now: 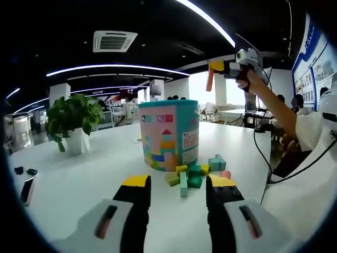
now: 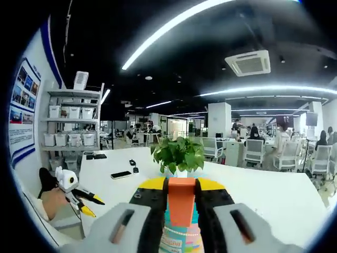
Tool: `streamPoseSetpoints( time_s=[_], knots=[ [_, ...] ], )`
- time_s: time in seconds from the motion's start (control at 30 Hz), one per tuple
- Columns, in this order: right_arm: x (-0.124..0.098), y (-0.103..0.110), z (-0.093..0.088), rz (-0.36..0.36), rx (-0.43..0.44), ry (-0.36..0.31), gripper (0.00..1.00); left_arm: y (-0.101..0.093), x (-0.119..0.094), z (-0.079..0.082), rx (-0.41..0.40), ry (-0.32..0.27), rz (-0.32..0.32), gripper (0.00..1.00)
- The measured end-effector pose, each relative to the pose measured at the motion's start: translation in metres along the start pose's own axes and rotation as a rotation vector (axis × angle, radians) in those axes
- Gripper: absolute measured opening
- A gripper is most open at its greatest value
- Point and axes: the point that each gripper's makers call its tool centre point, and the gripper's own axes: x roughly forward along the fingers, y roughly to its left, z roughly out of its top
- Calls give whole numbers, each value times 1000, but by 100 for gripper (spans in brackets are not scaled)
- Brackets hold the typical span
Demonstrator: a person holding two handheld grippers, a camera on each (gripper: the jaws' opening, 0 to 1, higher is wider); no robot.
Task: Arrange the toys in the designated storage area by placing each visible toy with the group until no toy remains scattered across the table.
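A pastel toy tub [image 1: 168, 134] stands upright in the middle of the white table [image 1: 79, 174]. Several green, teal and yellow blocks [image 1: 194, 174] lie loose at its right foot. My left gripper [image 1: 179, 183] is low over the table just short of those blocks, open with nothing between its jaws. My right gripper [image 1: 211, 71] is held high above and to the right of the tub, shut on an orange block [image 1: 209, 79]. In the right gripper view the orange block [image 2: 181, 203] sits clamped in my right gripper [image 2: 181, 184], with the tub [image 2: 176, 237] directly below. The left gripper [image 2: 95, 208] shows at lower left.
A potted plant [image 1: 73, 118] stands on the table left of the tub, also visible beyond the jaws as the plant [image 2: 179, 153]. A phone [image 1: 26, 191] lies near the left edge. A person's arm and cable [image 1: 268, 105] cross the right side. Shelves [image 2: 73, 121] line the wall.
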Motion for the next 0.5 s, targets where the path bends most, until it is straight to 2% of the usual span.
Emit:
streamPoseSetpoints(
  time_s=[0.1, 0.27, 0.43, 0.5],
  knots=[
    [17, 4, 8, 6, -48, -4, 20, 0, 0, 0, 1, -1, -2, 43],
    [49, 11, 14, 58, -124, -17, 20, 3, -1, 0, -8, -8, 4, 43],
    [73, 10, 15, 56, -118, -5, 20, 4, -3, -2, -7, -2, 2, 43],
    [80, 8, 17, 61, -55, -23, 20, 6, -4, -2, -9, -6, 7, 43]
  ],
)
